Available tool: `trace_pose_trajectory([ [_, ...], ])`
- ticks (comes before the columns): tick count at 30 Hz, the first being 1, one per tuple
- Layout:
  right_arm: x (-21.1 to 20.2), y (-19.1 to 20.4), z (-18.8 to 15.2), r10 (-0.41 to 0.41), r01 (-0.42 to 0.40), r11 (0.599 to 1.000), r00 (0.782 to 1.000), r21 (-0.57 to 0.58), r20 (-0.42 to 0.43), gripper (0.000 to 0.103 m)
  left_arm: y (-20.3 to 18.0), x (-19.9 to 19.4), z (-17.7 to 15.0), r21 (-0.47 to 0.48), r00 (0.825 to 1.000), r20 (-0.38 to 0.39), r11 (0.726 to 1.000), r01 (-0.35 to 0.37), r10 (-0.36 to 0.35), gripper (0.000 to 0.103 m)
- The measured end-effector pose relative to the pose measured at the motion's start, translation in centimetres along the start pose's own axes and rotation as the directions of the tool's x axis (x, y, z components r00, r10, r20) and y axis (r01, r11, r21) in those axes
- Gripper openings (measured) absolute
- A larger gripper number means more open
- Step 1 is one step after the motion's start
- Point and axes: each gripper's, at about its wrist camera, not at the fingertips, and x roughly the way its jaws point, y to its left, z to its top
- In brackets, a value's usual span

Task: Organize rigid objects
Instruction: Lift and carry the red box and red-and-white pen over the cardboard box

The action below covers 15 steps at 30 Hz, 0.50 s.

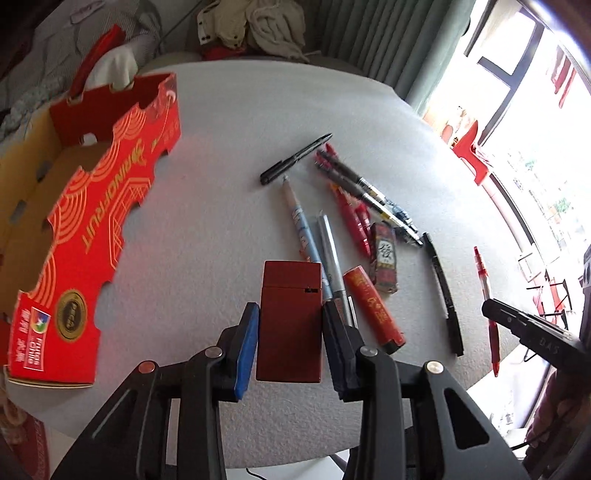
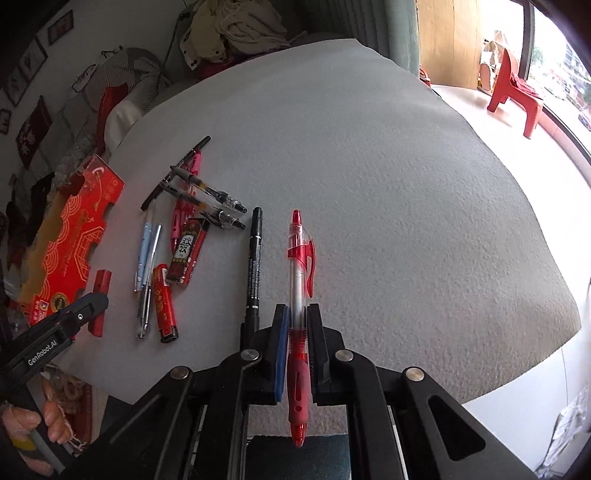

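Observation:
My left gripper (image 1: pixel 290 332) is shut on a flat dark-red rectangular case (image 1: pixel 290 321), its pads pressed on the two long sides. The same case (image 2: pixel 99 302) shows in the right wrist view at the tip of the left gripper (image 2: pixel 79 314). My right gripper (image 2: pixel 297 325) is shut on a red gel pen (image 2: pixel 300 266), which runs lengthwise between the pads with its clip end pointing away. From the left wrist view that pen (image 1: pixel 485 291) hangs at the right gripper (image 1: pixel 496 314). Both items are over a grey mat (image 2: pixel 388 184).
Several pens (image 1: pixel 354 192), a black marker (image 2: pixel 255 262), a red lighter (image 1: pixel 373 306) and a small patterned box (image 1: pixel 384 258) lie loose on the mat. An open red cardboard box (image 1: pixel 99 221) stands at the left. A person's hand (image 2: pixel 26 424) grips the left tool's handle. Clothes (image 2: pixel 236 22) are piled behind.

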Motion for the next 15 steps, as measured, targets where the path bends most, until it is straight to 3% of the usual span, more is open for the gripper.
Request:
trace_pose_trajectory([
  [7,-2.1,2.2,0.7,0.011,-0.010,1.000,0.998,-0.014,0.057,0.011,-1.6,-2.0,0.0,0.067,0.998,0.065,0.997,-0.025,0.021,0.037],
  [15,-3.6,5.1,1.9,0.028,-0.024,0.999,0.994,-0.036,0.108,0.011,-1.2,-4.3,1.0,0.064,0.990,0.139,0.998,-0.028,0.019,0.037],
])
